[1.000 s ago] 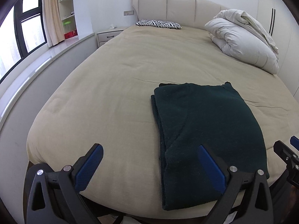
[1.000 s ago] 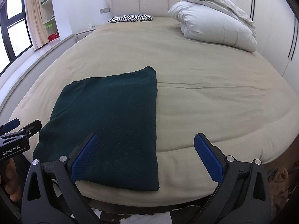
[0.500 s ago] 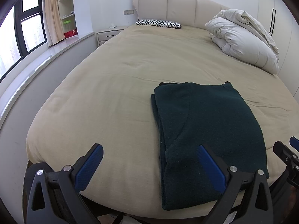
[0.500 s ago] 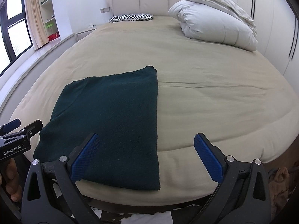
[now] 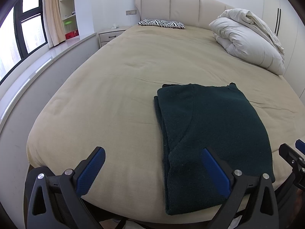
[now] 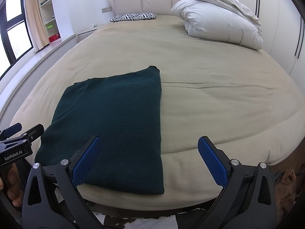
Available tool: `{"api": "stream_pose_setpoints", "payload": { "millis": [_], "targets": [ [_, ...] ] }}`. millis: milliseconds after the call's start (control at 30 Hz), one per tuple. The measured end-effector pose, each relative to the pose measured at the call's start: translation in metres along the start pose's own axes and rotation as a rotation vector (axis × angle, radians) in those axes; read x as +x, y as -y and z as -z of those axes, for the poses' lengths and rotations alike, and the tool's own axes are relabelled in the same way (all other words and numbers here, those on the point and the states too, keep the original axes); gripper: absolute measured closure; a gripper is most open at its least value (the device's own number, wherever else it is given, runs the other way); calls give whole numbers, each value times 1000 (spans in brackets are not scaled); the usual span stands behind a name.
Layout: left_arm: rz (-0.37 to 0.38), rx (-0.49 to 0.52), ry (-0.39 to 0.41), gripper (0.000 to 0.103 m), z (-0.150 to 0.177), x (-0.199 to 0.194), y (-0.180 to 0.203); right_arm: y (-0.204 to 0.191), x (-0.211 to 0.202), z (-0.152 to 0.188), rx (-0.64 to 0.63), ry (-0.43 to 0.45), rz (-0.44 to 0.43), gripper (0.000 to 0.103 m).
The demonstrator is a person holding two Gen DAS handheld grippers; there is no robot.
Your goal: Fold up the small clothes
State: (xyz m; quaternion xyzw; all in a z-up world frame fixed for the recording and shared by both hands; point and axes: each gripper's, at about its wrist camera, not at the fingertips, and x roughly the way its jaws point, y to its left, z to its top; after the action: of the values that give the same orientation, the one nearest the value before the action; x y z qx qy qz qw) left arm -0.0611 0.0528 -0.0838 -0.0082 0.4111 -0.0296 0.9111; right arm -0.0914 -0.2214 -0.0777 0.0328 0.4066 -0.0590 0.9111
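The left gripper (image 5: 152, 171) hung with its jaws spread wide and nothing between them, just short of the near edge of the bed (image 5: 114, 105); the right gripper (image 6: 148, 160) was spread the same way and equally empty, held at the foot of the bed beside its partner. Across the last second almost nothing had changed; both tools kept their place and their wide gape, and the view only drifted a touch. The dark green sweater (image 5: 215, 126) lay as it had lain, flat on the beige cover near the foot of the bed, already folded lengthwise into a long rectangle, its stacked layers showing along the left edge and its near end reaching the rim of the mattress; in the right wrist view the sweater (image 6: 114, 122) sat in front of the right tool's left finger, and neither gripper touched it. That stillness suggested a pause between folds rather than a finish; the strip looked ready to be halved, probably by pinching the two near corners and carrying them toward the far end. A white duvet (image 6: 219, 17) and a zebra-print pillow (image 5: 162, 23) sat well apart near the headboard.
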Motion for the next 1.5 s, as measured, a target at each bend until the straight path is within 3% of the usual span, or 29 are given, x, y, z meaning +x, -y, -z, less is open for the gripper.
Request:
{"api": "stream_pose_setpoints", "payload": {
  "millis": [1500],
  "targets": [
    [-3, 4, 0, 0, -1, -1, 1, -1, 4, 3, 5, -11, -6, 0]
  ]
}}
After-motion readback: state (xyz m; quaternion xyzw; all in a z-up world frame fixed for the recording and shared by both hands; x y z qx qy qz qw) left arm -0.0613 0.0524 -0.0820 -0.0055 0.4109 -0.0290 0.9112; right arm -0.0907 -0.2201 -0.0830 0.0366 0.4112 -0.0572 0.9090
